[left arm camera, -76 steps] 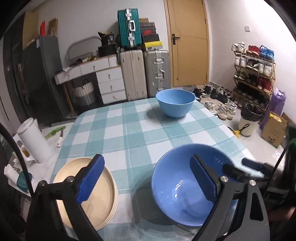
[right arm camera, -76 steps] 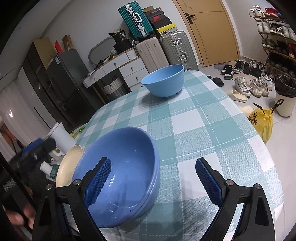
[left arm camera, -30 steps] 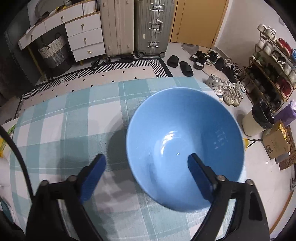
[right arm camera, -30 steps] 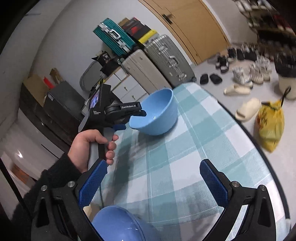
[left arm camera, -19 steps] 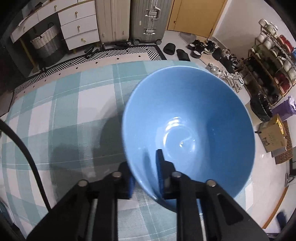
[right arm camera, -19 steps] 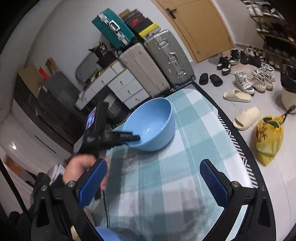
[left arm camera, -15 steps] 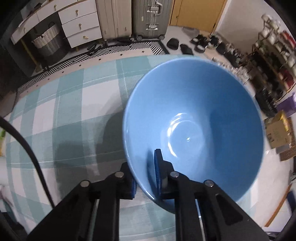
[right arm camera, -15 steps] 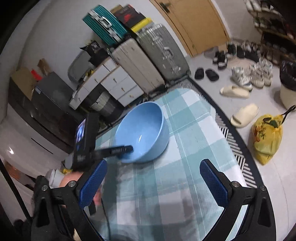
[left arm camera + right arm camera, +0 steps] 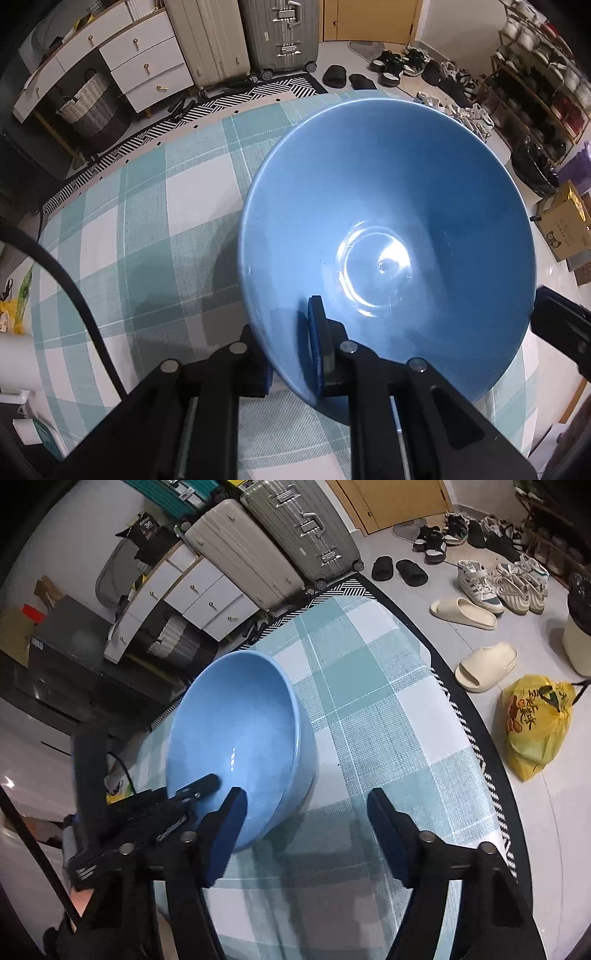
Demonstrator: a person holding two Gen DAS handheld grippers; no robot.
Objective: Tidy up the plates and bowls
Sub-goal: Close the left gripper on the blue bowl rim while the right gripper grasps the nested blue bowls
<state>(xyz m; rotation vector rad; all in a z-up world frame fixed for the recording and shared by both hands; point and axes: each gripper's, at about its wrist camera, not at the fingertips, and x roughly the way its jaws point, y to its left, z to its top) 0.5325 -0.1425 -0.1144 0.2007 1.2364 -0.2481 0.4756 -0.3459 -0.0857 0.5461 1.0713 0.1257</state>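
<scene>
A light blue bowl (image 9: 388, 229) stands at the far end of the table with the teal checked cloth (image 9: 147, 221). My left gripper (image 9: 291, 354) is shut on its near rim, one finger (image 9: 317, 343) inside and the other outside. In the right wrist view the bowl (image 9: 236, 734) is tipped toward me, with the left gripper (image 9: 199, 786) clamped on its left rim. My right gripper (image 9: 306, 834) hovers just in front of the bowl with its jaws closing. The bowl's near edge shows between the fingers, but the pads do not press on it.
The table's curved edge (image 9: 461, 709) runs close on the right, with slippers (image 9: 484, 664) and a yellow bag (image 9: 535, 723) on the floor beyond. Suitcases (image 9: 280, 33) and white drawers (image 9: 144, 62) stand behind the table. A black cable (image 9: 74, 288) crosses the left side.
My left gripper went from open around the bowl to shut on its rim, and the bowl tipped. The right gripper travelled up to the bowl and its jaws narrowed.
</scene>
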